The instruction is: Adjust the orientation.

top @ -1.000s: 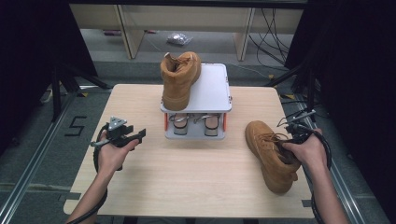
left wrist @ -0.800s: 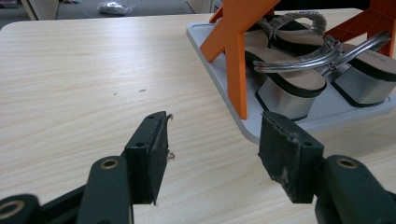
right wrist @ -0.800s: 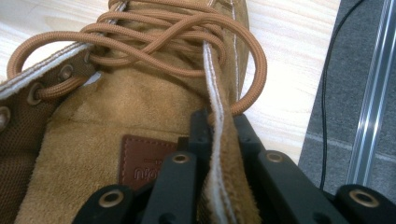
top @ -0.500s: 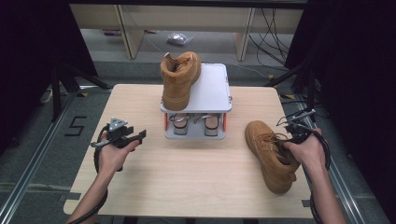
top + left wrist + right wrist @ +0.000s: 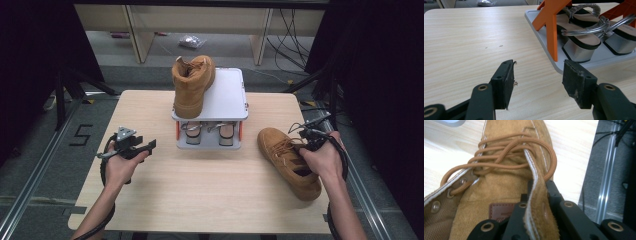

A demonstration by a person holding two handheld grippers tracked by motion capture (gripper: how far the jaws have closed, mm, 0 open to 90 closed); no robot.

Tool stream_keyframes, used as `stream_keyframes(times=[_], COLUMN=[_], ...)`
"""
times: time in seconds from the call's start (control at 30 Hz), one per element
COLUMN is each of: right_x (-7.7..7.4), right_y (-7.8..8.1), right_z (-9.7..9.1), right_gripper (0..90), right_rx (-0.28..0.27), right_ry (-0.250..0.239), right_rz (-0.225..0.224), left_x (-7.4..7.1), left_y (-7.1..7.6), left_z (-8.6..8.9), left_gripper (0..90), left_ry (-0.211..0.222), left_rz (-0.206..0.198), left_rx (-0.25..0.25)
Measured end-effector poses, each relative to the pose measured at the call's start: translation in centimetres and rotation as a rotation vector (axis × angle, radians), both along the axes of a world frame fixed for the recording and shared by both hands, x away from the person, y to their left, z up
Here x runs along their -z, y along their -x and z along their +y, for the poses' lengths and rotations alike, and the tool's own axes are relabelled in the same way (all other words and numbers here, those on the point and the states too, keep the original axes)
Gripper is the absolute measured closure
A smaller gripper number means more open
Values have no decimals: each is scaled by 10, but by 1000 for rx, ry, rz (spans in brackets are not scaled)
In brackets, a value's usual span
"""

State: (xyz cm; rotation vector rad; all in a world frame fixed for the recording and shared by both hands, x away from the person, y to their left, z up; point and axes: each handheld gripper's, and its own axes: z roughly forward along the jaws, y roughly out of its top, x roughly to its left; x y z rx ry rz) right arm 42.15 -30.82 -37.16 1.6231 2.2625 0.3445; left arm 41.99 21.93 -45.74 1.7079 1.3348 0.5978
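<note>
My right gripper (image 5: 537, 202) has just been closing and now pinches the collar edge of the boot (image 5: 287, 160) lying at the bench's (image 5: 210, 200) right side, so I judge it ready to lift. My left gripper (image 5: 536, 82) hangs open and empty near the shoe rack (image 5: 227, 95).

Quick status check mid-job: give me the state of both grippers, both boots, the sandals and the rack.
left gripper: jaws open, nothing between them, over the table.
right gripper: jaws just closing, clamped on the boot's collar edge.
boot on table: lying tilted, laced, gripped at its opening.
boot on rack: upright on the top shelf.
sandals: paired on the lower shelf.
rack: standing on the table.
</note>
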Motion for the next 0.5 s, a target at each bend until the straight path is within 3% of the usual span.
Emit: stream_keyframes(times=[0.03, 0.1, 0.27, 0.37, 0.4, 0.5], right_x=[-1, -4, -13, -20, -22, -28], right_y=[-1, 0, -3, -4, -6, -8], right_z=[-1, 4, 4, 8, 6, 7], right_gripper=[852, 852, 852, 852, 852, 852], right_rx=[-24, 15, -1, 36, 9, 34], right_ry=[7, -8, -20, -34, -21, -34], right_rz=[-18, -18, -70, -85, -92, -97], left_x=[1, 2, 6, 7, 8, 9], left_y=[0, 1, 2, 4, 4, 5], left_z=[1, 1, 4, 6, 7, 9], left_gripper=[421, 421, 422, 422, 422, 422], left_ry=[3, 8, 7, 11, 11, 9], left_rz=[0, 3, 3, 5, 5, 5], left_rx=[2, -5, -8, -13, -15, -19])
